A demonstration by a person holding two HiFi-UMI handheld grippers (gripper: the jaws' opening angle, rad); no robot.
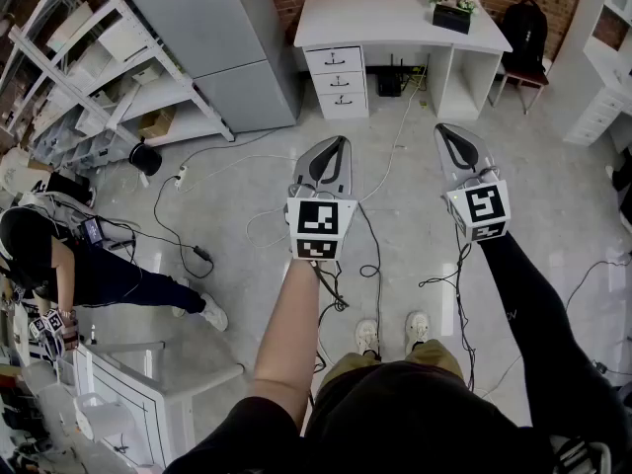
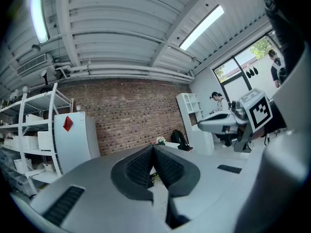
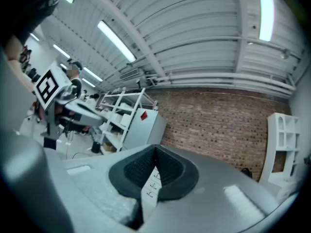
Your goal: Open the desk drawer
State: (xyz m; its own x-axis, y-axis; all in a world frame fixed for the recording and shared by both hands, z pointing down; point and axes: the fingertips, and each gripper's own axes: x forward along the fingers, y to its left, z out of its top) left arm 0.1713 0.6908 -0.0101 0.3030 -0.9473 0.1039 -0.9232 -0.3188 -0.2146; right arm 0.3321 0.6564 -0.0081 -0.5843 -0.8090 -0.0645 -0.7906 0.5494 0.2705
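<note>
while the person stands well back on the open floor, the head view shows the white desk (image 1: pixel 395 13) against the brick wall far ahead, with its stack of three drawers (image 1: pixel 337 81) under the left end, all pushed in. the left tongs (image 1: pixel 339 144) and right tongs (image 1: pixel 446 131) are held out side by side, roughly level, both aimed toward the desk and well apart from it. loose cables (image 1: pixel 370 255) run across the floor between. another person (image 1: pixel 59 260) bends low at the far left, clear of the way ahead. in the left gripper view the ribbed pads meet at their tips, clenched on nothing, and the desk's flowers (image 2: pixel 160 141) show small just beyond them. in the right gripper view the pads are likewise clenched together and empty, and the drawer fronts and their handles show pale through the slit below the tips. by my reading the task is at its approach, with no drawer touched yet. the next move calls for walking up over the cables, spreading one pair of tongs and lining it up on a drawer handle. it then has to close on the handle and pull straight out. which drawer is meant cannot be told.
</note>
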